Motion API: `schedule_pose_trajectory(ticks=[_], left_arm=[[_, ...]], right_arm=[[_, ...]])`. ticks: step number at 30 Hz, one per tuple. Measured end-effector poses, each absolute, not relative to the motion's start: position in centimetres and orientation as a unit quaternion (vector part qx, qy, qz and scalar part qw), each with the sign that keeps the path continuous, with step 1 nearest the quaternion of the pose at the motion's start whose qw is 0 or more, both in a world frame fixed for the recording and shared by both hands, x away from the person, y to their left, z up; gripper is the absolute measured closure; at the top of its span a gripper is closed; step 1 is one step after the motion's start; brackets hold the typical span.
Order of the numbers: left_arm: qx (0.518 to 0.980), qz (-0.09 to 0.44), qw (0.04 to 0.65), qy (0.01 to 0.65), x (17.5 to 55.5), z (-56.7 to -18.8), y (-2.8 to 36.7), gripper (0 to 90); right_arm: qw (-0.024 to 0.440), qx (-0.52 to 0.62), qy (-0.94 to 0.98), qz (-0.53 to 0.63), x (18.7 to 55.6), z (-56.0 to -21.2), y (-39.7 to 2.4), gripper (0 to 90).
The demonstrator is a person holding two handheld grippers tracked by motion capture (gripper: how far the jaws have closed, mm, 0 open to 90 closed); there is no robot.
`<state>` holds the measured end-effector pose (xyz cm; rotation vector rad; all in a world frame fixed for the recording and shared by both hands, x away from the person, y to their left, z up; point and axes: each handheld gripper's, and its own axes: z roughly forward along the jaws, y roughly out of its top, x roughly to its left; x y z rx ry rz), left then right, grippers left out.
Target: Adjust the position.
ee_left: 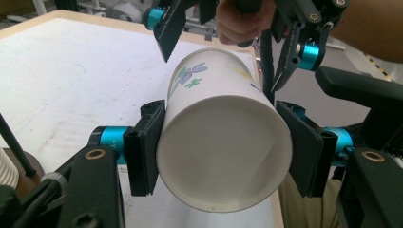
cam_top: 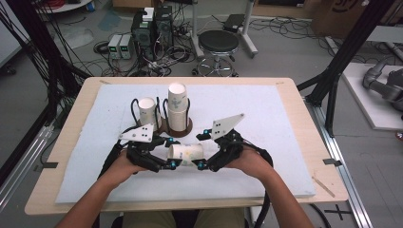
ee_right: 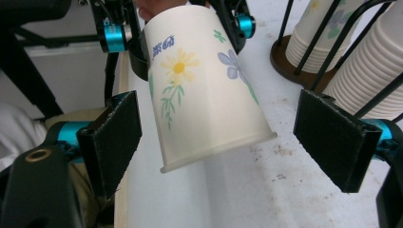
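Paper cup (cam_top: 186, 154): held on its side above the near middle of the white mat (cam_top: 266, 142), flower print seen on its wall, one end facing each gripper.
Left gripper (cam_top: 164, 159): clamped on the cup's wide end, pads pressed against both sides of the rim.
Right gripper (cam_top: 203, 151): jaws spread wide around the cup's narrow end, pads kept clear of the wall.
Cup holder (cam_top: 179, 129): placed just beyond the cup, two stacks of cups (cam_top: 177, 107) kept upright in its wire loops.
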<state>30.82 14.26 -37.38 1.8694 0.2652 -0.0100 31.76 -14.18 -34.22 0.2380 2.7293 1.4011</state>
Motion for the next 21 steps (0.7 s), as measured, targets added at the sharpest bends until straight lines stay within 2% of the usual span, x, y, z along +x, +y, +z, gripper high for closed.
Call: schedule_pose_trajectory(ticks=[14, 21], left_arm=[[0.783, -0.006, 0.613, 0.108, 30.5, -38.1, 14.8, 37.2], [0.775, -0.005, 0.623, 0.105, 30.4, -38.3, 15.0, 37.2]], right_arm=[[0.036, 0.105, 0.849, 0.517, 30.4, -36.3, -15.7, 16.8], [0.022, 0.117, 0.838, 0.533, 30.2, -37.9, -16.4, 16.8]])
